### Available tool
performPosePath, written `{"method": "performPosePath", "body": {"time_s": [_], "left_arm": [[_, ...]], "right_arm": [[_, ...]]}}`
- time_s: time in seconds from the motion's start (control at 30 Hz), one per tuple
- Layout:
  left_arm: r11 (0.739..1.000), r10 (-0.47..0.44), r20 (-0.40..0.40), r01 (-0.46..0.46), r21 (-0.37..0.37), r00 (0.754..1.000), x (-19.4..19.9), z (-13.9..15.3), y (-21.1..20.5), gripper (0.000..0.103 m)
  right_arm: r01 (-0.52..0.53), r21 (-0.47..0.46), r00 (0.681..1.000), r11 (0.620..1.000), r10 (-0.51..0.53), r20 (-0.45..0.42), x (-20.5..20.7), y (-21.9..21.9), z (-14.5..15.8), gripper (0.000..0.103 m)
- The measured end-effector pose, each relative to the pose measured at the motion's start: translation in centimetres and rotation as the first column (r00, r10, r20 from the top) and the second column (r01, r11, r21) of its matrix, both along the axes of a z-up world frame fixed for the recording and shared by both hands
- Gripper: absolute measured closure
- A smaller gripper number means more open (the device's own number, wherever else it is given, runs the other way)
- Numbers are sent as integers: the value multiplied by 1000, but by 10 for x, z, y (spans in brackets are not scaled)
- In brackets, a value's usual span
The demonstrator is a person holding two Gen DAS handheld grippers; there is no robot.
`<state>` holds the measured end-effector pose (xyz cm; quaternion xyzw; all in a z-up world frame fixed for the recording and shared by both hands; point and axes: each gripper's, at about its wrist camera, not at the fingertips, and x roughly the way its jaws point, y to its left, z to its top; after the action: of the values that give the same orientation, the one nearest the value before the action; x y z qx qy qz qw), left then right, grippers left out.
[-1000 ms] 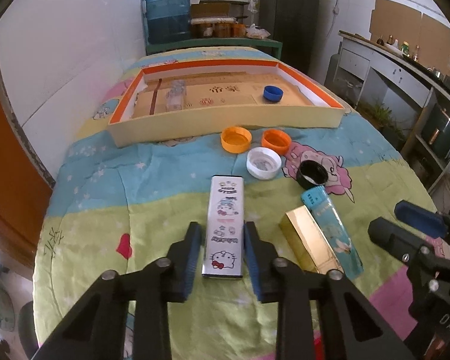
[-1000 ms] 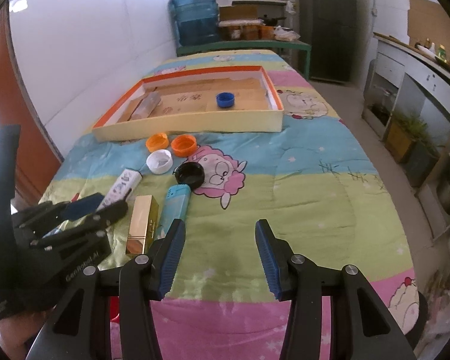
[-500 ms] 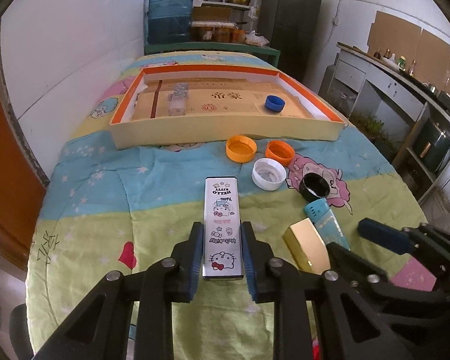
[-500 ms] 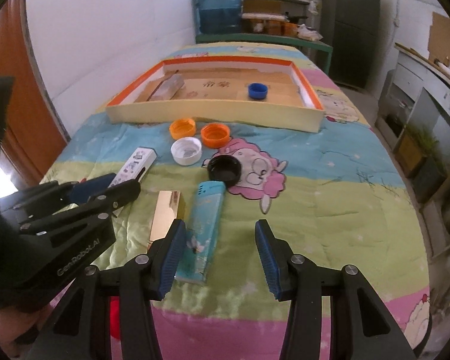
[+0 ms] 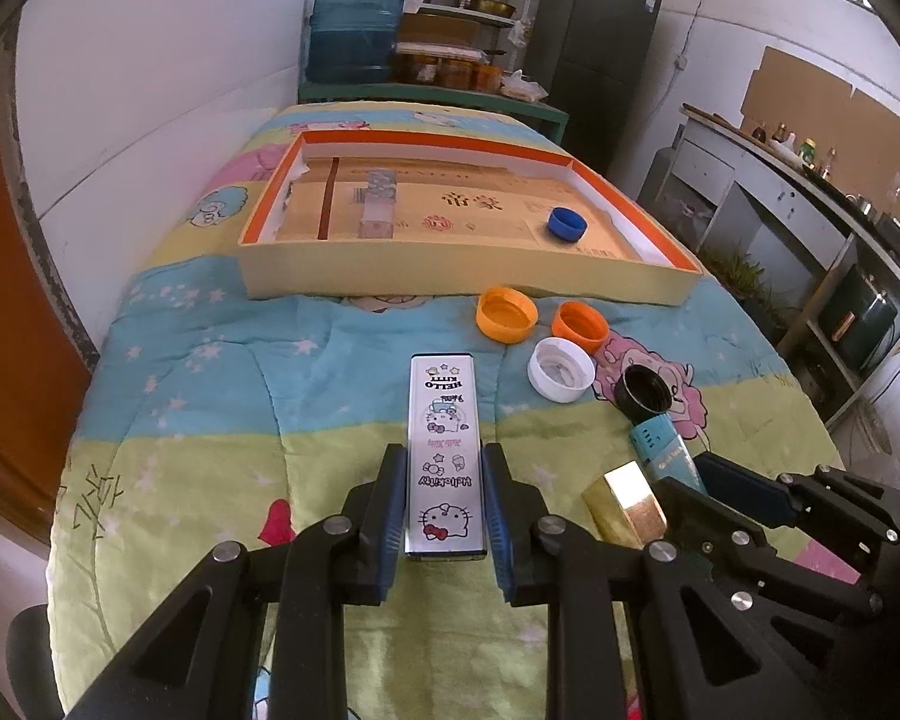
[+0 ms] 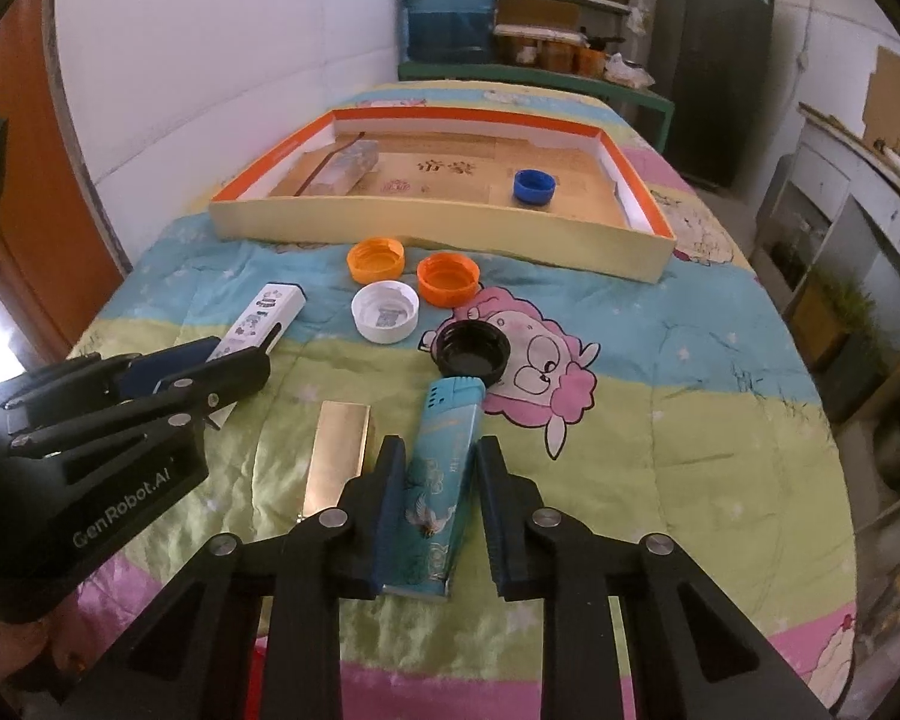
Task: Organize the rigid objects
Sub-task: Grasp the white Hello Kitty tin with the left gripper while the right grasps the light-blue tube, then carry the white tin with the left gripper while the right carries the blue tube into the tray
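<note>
Right gripper [image 6: 435, 501] straddles the teal lighter [image 6: 440, 483] at lower centre, left pad touching; gold box [image 6: 337, 456] just left.

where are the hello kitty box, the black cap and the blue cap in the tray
hello kitty box [image 5: 445, 450], left wrist view, middle of its printed top face
black cap [image 6: 473, 354], right wrist view, inside of the upturned cap
blue cap [image 5: 566, 223], left wrist view, its side wall

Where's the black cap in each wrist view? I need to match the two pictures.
Left wrist: black cap lies right of centre, at the far tip of the teal lighter.
Right wrist: black cap sits at centre, again at the lighter's far tip.
Shared landmark: white cap, just left of it.
</note>
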<state>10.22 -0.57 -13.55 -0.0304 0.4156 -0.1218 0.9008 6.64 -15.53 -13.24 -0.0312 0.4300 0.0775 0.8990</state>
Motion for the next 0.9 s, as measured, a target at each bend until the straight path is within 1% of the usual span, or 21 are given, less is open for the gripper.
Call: {"method": "performPosePath", "body": {"time_s": [0.2, 0.53, 0.9], "left_arm": [[1000, 14, 10, -14, -4, 1000, -2, 3, 3, 78], [1000, 25, 40, -26, 5, 999, -9, 17, 2, 78], [998, 57, 79, -59, 27, 995, -9, 38, 1, 78]], "right_arm": [[14, 46, 1000, 999, -13, -11, -3, -9, 3, 79], [32, 73, 999, 997, -33, 15, -9, -19, 15, 79], [23, 105, 997, 994, -31, 78, -7, -28, 39, 80]]}}
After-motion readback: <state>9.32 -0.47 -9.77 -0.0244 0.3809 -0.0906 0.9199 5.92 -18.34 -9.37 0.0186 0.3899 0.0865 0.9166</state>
